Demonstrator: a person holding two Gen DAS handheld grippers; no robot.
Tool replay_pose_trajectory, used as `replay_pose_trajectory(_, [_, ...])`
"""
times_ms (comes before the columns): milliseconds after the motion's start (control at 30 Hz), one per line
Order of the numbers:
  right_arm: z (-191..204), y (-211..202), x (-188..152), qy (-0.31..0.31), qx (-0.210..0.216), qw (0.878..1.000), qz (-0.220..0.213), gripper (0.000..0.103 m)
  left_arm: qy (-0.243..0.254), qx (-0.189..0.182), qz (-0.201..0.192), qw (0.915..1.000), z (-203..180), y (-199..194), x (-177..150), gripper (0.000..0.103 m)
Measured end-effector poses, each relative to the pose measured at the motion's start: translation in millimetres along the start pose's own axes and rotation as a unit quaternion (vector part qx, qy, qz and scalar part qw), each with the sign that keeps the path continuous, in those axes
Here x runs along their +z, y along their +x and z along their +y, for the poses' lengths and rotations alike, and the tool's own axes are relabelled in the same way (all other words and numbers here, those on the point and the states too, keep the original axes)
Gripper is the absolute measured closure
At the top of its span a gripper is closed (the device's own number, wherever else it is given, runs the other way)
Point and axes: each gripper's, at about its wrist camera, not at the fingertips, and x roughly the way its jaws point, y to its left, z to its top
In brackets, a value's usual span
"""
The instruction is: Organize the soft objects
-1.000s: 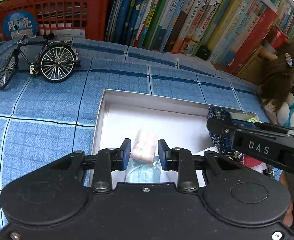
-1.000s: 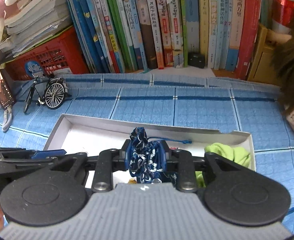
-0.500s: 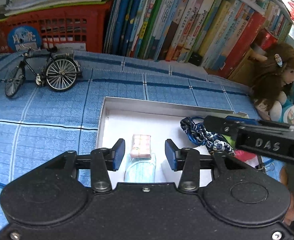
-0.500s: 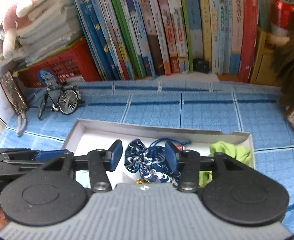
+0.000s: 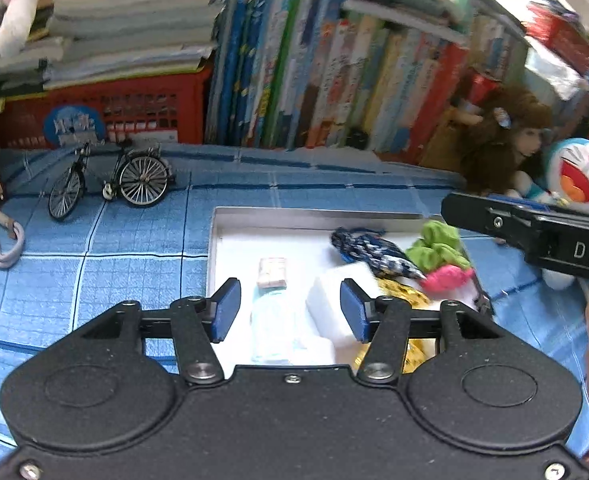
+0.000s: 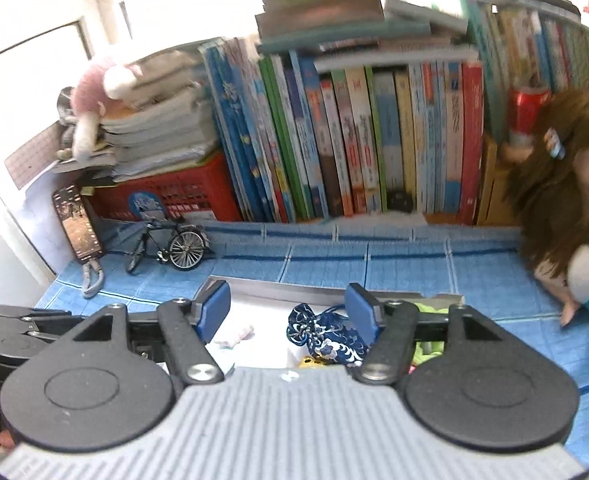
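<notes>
Soft things are lying gathered in the white box (image 5: 214,240), which is sitting on the blue checked surface (image 5: 94,260) in front of the row of books (image 5: 334,80). Inside the box, a blue drawstring pouch (image 6: 326,336) is resting near the far wall, with a green cloth (image 5: 438,246) and a pink fluffy piece (image 5: 450,280) just beside it toward the doll's (image 6: 566,184) end, a yellow item (image 5: 402,300) under them, a white foam block (image 5: 338,296) in the middle, and a small pink packet (image 5: 272,272) touching a pale blue face mask (image 5: 274,324) at the end nearer the toy bicycle (image 5: 110,184). The left claw (image 5: 290,310) is hanging released above the mask and packet, its jaws having just been opening, with nothing pressed between them. The right claw (image 6: 290,312) is likewise standing released over the pouch, its jaws having just been opening too, pads clear of the fabric. All these pieces are looking light and limp; the pouch is likely bunching and sagging, so pinching its gathered neck should be surest. The mask is thin and flat, probably needing a pinch at an edge, and the foam block is likely squashing under a firm grip.
</notes>
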Motion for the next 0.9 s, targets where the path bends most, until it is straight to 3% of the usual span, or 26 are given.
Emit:
replay_pose_trajectory(200, [17,-50,-12,-0.029,0.016,0.998,-0.049,0.016,0.029,-0.011,-0.029,0.9991,-15,-40,-22,0.042])
replay_pose_trajectory(367, [29,-84,-30,-0.053,0.027,0.995,-0.082,0.015,0.049,-0.035,-0.054,0.9967,-24,-72,-45,0.038])
replay_pose_trajectory(900, [29,-152,-106,-0.085,0.035,0.984,-0.155,0.003,0.077,-0.068,-0.144,0.9843,-42,-129,-142,0.027])
